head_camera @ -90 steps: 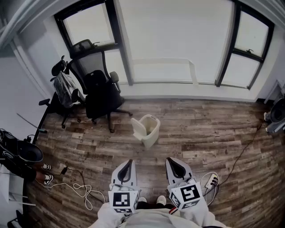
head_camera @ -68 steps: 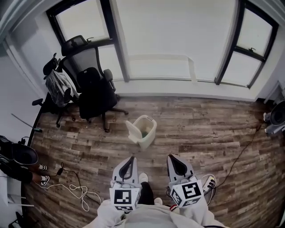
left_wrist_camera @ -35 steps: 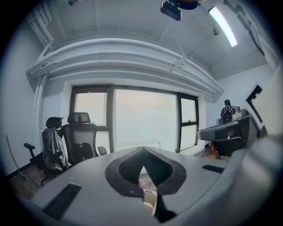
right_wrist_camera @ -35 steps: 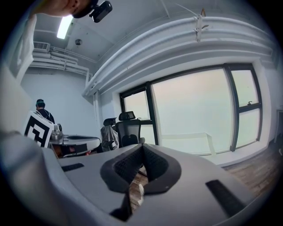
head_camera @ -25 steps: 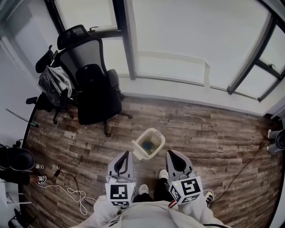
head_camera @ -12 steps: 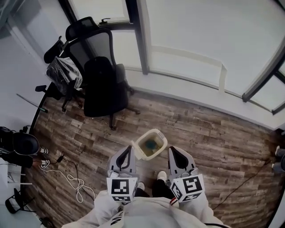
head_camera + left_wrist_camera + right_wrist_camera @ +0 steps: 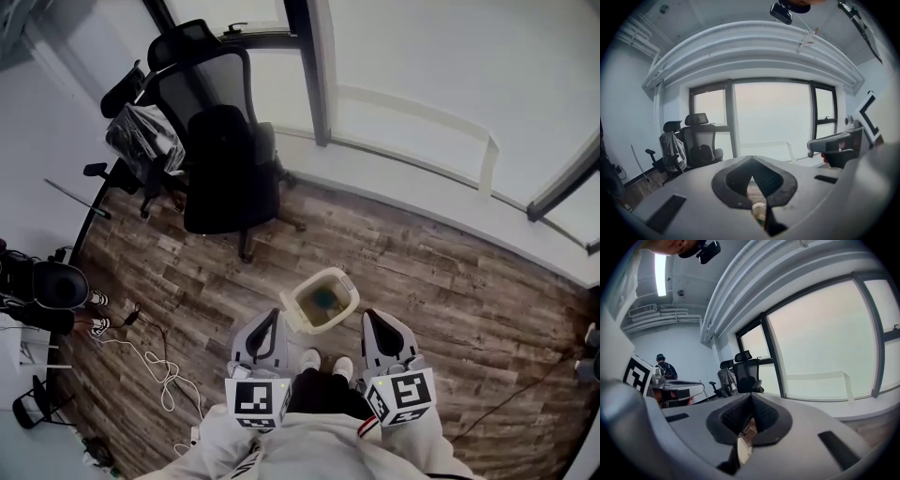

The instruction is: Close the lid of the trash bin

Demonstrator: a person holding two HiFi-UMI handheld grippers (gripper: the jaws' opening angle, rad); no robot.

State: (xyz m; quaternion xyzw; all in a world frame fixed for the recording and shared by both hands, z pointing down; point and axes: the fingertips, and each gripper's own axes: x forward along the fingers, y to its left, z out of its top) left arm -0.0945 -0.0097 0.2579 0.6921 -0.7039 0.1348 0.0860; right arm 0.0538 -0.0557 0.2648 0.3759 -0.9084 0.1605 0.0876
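Left gripper (image 7: 272,316) hangs low in front of the person with its jaws brought together at the tips, nothing caught between them; the left gripper view shows only the hollow between the pads and, through it, a sliver of wood floor and something cream-coloured that is probably part of the bin. An office chair (image 7: 230,169) stands well apart, up and to the left by the window. Just beside the left gripper's tip, the lid (image 7: 290,319) is swung open and hangs off the near-left edge of the trash bin (image 7: 351,295), so the opening faces straight up, with something bluish lying at the bottom. The bin stands on the floor just ahead of the person's feet, between the two grippers and slightly forward of both. The lid lies to the bin's left, and its hinge line seems to run along that near-left rim, so closing it likely means lifting the flap up and tipping it rightward and away over the opening. The left gripper looks nearer to that flap and better placed for the push. Right gripper (image 7: 369,316) sits off the bin's near-right corner, also closed at the tips and empty.
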